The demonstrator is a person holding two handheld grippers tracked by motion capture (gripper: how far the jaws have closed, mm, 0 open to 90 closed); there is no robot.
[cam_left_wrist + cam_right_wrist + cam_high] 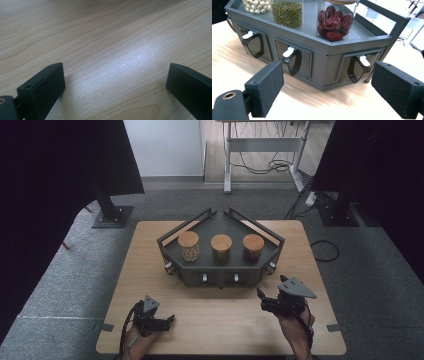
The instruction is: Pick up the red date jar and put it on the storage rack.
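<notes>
- The right gripper hovers near the right front of the dark rack, jaws spread wide and empty, nothing between the pads.
- From the right gripper view, it looks aimed at the rack's front face, where three white-topped levers sit in dark windows; the rightmost lever is nearest its line.
- The left gripper rests low at the near left of the table, jaws wide apart, nothing held, bare wood between them.
- Risk one: the jar of red dates stands on the shelf right above that lever. Come in too high and a jaw could clip the glass and tip it.
- Risk two: the levers are small. A jaw landing on the window frame instead would likely shove the whole rack away along the table, as nothing steadies it.
- Risk three: the middle lever is close by; a drifting approach could catch the wrong one.
- The high view gives the layout: three wood-lidded jars in a row, rack at centre, hands well apart.
- The right gripper view adds the contents: dates, green beans, pale round seeds.
</notes>
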